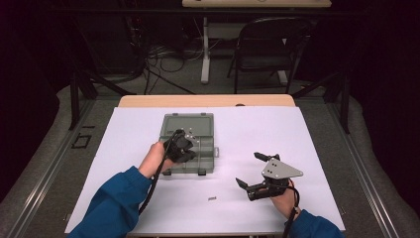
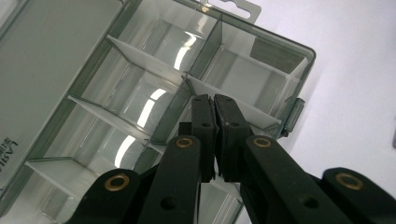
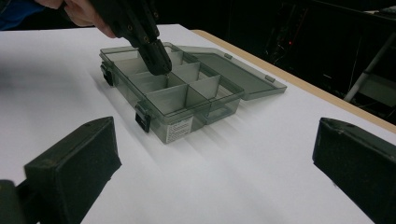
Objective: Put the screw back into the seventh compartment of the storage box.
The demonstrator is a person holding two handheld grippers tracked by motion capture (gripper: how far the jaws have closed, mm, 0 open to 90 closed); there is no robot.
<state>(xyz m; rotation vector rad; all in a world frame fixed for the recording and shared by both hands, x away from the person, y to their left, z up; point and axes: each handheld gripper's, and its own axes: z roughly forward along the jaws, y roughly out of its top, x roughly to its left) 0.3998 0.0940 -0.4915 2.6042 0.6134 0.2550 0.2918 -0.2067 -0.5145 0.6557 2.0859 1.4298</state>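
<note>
The white table (image 1: pixel 307 148) is broad and bare, so anything that bounces out of the clear compartment box (image 3: pixel 154 123) can roll a long way from it. The box sits open, its lid (image 3: pixel 233 74) folded flat on the far side. It is light plastic and nothing pins it down.

My left tongs (image 2: pixel 215 105) hang directly over the box's middle compartments. The jaws are pressed almost together, with just a sliver of a gap between the pads. I cannot tell whether a tiny part is pinched at the tips. From the right gripper view there may be a glint there, but it is too small to be sure. The tips sit right above the crossing of the dividers (image 2: pixel 149 60). If I come down a touch off, I judge they would strike a divider wall rather than enter a cell. That knock could shove the box sideways or tip it.

If something small is in the grip and I release from this height, it could hit a divider edge and skip into the wrong cell or out over the box's rim.

My right tongs (image 1: pixel 249 169) hover to the right of the box and nearer to me. The jaws are spread wide with nothing between them. They are too far from the box to steady it if it slides.

A small metal piece (image 1: pixel 212 199) lies on the table on my side of the box, well apart from it. My sleeve or a trailing cable could sweep it off.
</note>
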